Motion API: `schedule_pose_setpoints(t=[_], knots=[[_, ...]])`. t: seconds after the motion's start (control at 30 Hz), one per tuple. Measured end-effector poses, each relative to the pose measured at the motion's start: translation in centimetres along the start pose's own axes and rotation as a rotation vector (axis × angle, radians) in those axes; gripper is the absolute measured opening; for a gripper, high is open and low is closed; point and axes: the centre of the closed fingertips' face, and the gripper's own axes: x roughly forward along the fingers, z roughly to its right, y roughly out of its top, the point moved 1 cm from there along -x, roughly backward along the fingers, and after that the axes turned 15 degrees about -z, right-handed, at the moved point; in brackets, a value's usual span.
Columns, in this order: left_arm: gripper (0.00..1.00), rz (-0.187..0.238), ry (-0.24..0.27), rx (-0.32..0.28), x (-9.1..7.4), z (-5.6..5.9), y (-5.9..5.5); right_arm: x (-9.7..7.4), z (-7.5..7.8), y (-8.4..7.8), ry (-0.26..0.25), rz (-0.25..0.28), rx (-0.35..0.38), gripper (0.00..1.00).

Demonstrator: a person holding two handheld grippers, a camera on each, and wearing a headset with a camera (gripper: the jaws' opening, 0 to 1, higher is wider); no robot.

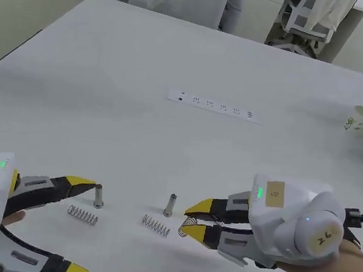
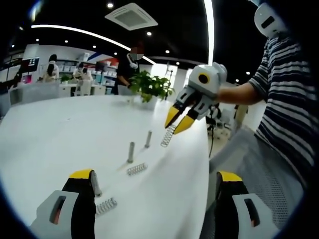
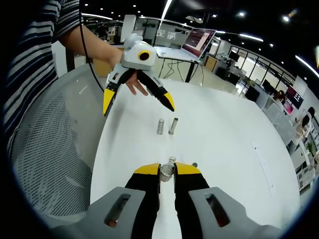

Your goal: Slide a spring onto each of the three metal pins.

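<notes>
Three metal pins (image 2: 131, 152) stand upright in a row on the white table (image 1: 142, 75); take the middle pin (image 1: 170, 204) as your mark. One spring (image 1: 188, 226) is off the table, clamped between the closed jaws of your right gripper (image 1: 190, 221), just right of the middle pin. In the left gripper view it juts out past the yellow tips. A second spring (image 1: 156, 225) lies flat just in front of the middle pin, on your side of it. The left pin (image 1: 98, 195) stands well to the left of the middle pin, and a third spring (image 1: 82, 214) lies flat farther left again, also on your side. Your left gripper (image 1: 83, 227) hovers left of the middle pin, jaws spread wide with nothing between them, its upper tip just beside the left pin. A power strip (image 1: 213, 105) sits flush in the table well beyond the middle pin.
</notes>
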Motion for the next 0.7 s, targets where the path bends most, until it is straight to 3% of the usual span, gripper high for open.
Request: schedule_pose_setpoints(t=[0.27,0.7], knots=[[0.98,0.012,0.048,-0.026,-1.1,-1.6,-0.7,-0.5,0.6,-0.6,-0.009,-0.005,0.030,0.07],[0.98,0.016,0.061,-0.035,-1.2,-2.1,-0.6,-1.9,3.6,-2.6,-0.053,-0.046,0.078,0.07]])
